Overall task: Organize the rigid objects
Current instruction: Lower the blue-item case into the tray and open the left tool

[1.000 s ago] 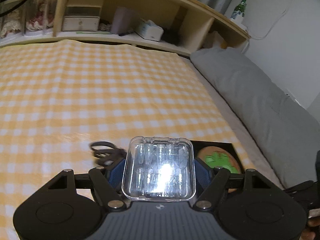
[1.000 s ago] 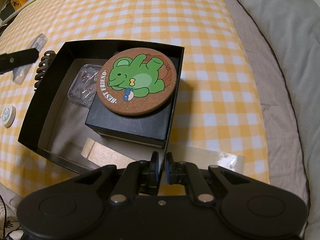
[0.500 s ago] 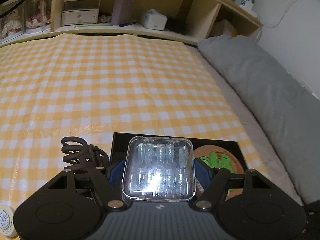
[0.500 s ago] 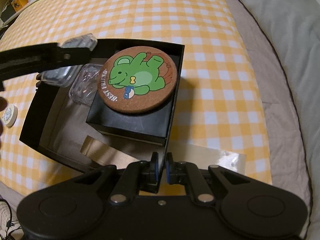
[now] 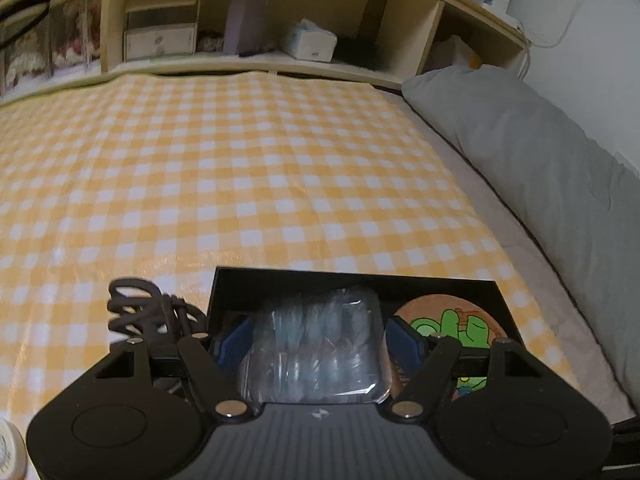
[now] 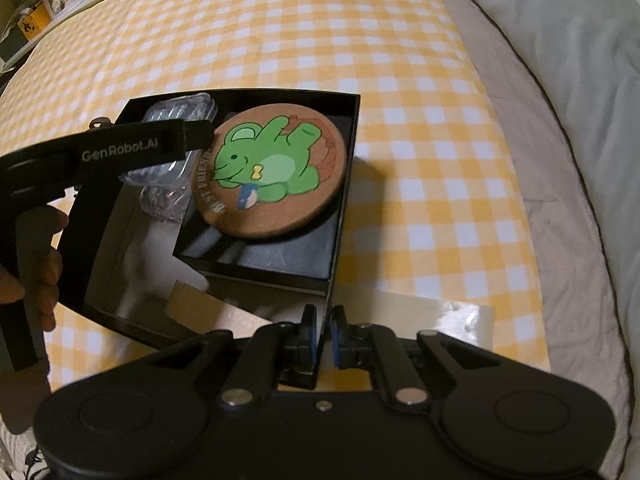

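Progress looks well along: inside the black box (image 6: 344, 168) sit a coaster (image 6: 272, 176) and another clear case. Left tongs (image 5: 316, 344) are opening around the clear case (image 5: 320, 344) above it; right tongs (image 6: 324, 338) pinch its wall. Outside remain a hair claw (image 5: 140, 312) and small jar (image 5: 8, 452).

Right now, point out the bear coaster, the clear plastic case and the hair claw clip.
bear coaster (image 6: 270, 170): right wrist view, on the green bear's belly.
clear plastic case (image 5: 316, 344): left wrist view, middle of its lid.
hair claw clip (image 5: 134, 308): left wrist view, on its dark prongs.

Clear glossy plastic case (image 5: 316, 344); matt black cardboard box (image 6: 344, 184); cork coaster (image 6: 272, 176)
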